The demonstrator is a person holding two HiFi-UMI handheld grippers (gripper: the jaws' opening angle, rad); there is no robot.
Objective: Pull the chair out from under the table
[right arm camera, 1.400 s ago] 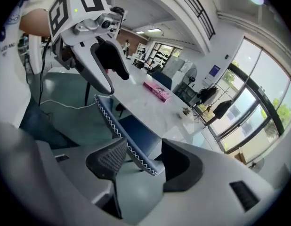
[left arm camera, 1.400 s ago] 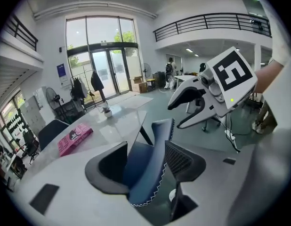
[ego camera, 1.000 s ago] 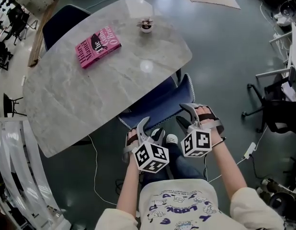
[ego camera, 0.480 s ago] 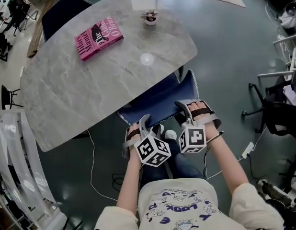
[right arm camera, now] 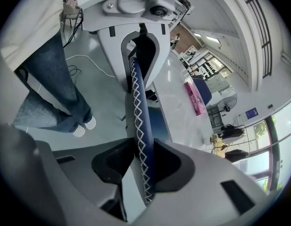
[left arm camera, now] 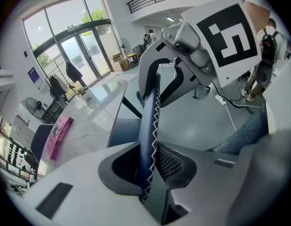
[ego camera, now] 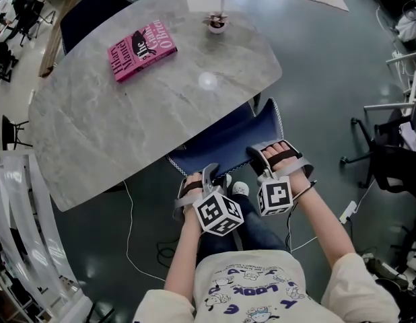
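Note:
A dark blue chair (ego camera: 225, 143) with white zigzag stitching stands tucked under the grey marble table (ego camera: 127, 120), only its back showing. My left gripper (ego camera: 206, 173) sits on the left part of the back's top edge. My right gripper (ego camera: 262, 155) sits on the right part. The jaws of both have just been closing, with the stitched edge between them. In the left gripper view the chair edge (left arm camera: 150, 112) runs between the pads of my left gripper (left arm camera: 148, 166), which press on it. The right gripper view shows the same edge (right arm camera: 138, 102) clamped in my right gripper (right arm camera: 141, 161).
A pink book (ego camera: 141, 50) and a small cup (ego camera: 215, 23) lie on the table. Another blue chair (ego camera: 90, 15) stands at its far side. A black office chair (ego camera: 390, 153) is at the right. A white cable (ego camera: 130, 234) runs over the floor beside the person's feet (ego camera: 240, 190).
Both grippers have sunk onto the chair back's top edge, and their jaws have closed from wide open onto it.

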